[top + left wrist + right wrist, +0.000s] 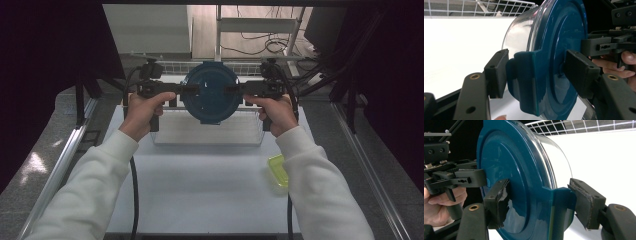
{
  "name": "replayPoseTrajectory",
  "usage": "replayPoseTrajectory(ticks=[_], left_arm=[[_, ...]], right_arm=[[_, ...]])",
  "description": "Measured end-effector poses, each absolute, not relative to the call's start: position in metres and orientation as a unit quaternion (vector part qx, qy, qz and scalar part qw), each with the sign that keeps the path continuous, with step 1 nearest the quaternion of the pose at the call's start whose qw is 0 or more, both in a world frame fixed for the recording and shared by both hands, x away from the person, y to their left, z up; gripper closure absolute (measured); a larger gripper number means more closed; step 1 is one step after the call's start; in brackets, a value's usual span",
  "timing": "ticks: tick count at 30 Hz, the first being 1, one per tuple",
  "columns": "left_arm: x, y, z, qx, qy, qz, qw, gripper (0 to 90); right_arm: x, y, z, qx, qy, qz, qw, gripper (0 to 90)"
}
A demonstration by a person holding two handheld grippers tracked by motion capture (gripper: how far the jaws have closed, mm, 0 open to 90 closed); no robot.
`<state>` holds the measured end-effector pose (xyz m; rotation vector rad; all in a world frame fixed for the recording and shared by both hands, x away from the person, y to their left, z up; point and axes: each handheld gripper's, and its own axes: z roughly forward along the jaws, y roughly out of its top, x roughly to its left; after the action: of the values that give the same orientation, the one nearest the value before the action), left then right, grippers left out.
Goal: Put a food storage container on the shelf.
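A round clear container point(210, 92) with a dark teal lid point(559, 50) is up off the tabletop, level, lid facing up. Teal clip tabs point(559, 207) are folded down on two opposite sides of the rim, over the see-through wall.

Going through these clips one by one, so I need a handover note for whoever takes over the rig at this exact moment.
Left gripper: shut on the left latch tab of the round container.
Right gripper: shut on the right tab.
Container: clear bowl with blue lid, held up off the white table, tilted so the lid faces the person, in front of the clear bin.
Yellow-green lid: lies at the table's right edge.
Done: container picked up with both grippers.
Left: set it down; destination unclear.
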<state>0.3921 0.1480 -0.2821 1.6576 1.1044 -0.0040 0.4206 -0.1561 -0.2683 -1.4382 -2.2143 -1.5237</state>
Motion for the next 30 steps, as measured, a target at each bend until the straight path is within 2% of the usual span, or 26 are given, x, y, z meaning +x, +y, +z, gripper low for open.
replayPoseTrajectory(ticks=[17,30], left_arm=[[0.424,0.152,-0.28,0.683,0.47,-0.01,0.559,38.0],[0.455,0.153,-0.307,0.678,0.495,-0.034,0.543,37.8]], right_arm=[[0.449,-0.152,-0.255,-0.47,-0.725,-0.503,0.029,34.6],[0.485,-0.15,-0.284,-0.5,-0.714,-0.487,0.055,34.0]])
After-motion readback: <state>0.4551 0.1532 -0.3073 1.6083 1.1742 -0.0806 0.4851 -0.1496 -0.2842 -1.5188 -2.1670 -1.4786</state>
